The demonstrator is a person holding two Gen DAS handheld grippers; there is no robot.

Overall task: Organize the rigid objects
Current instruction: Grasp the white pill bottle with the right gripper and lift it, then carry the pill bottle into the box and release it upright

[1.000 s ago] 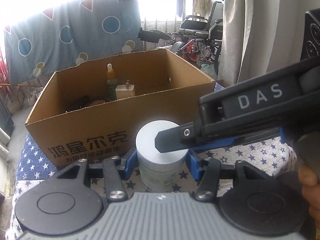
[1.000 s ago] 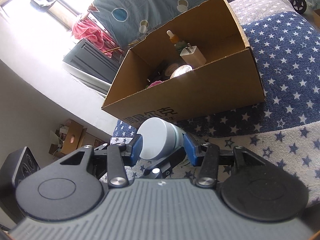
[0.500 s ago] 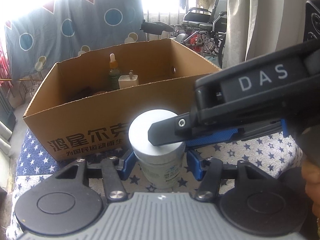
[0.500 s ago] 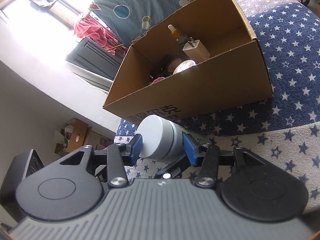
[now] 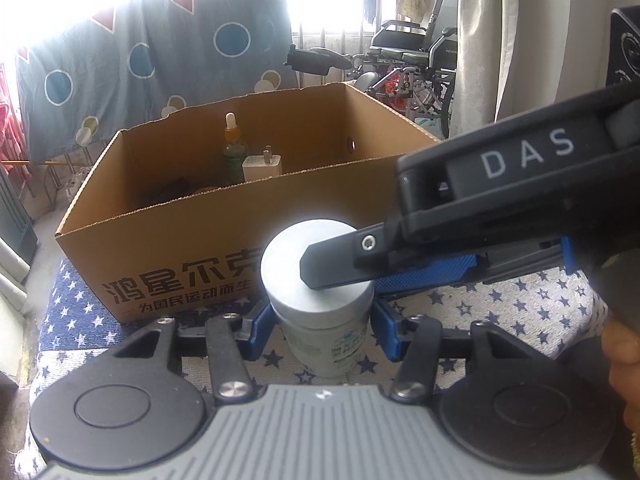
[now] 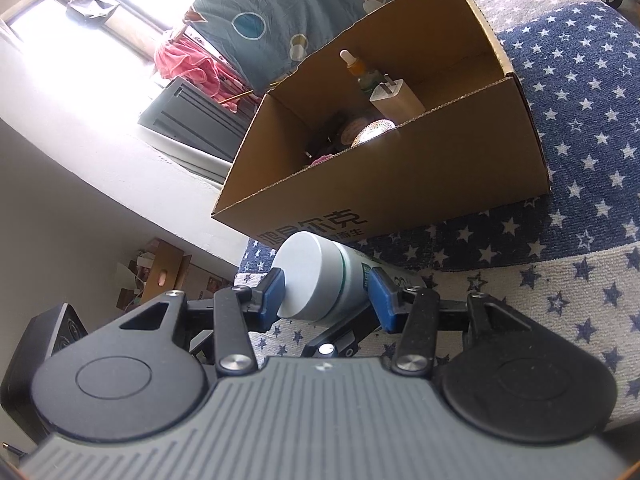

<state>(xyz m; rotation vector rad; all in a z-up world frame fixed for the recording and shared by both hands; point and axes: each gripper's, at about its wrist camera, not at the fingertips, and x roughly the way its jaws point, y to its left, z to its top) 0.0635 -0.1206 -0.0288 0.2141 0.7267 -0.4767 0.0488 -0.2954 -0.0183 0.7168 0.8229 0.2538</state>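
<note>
jar: a white jar (image 5: 320,300) with a pale grey lid (image 5: 296,256) stands in front of the near wall of the cardboard box (image 5: 192,248), over the star-patterned cover (image 5: 500,304); whether its base rests on the cover cannot be told.
left hand-held gripper: the left hand-held gripper (image 5: 320,330) is clenched on the jar's body, a blue pad on each side just below the lid.
right hand-held gripper: the right hand-held gripper (image 6: 326,292) grasps the same jar up at the lid, coming in from the right and crossing over the left one.
box: open at the top; a dropper bottle (image 5: 233,148) and a white plug (image 5: 262,166) stand near the far wall, with darker things to their left that are hard to make out.
risk, double grip: with both grippers on one jar, I judge that uneven pulling could twist the lid loose or tip the jar.
risk, handover: if one lets go before the other has a firm hold, the smooth jar could slip and roll off the soft cover.
risk, box wall: lifted too low, the jar could strike the near rim and shove the box.
risk, landing: set down carelessly, it could knock over the dropper bottle or the plug.
</note>
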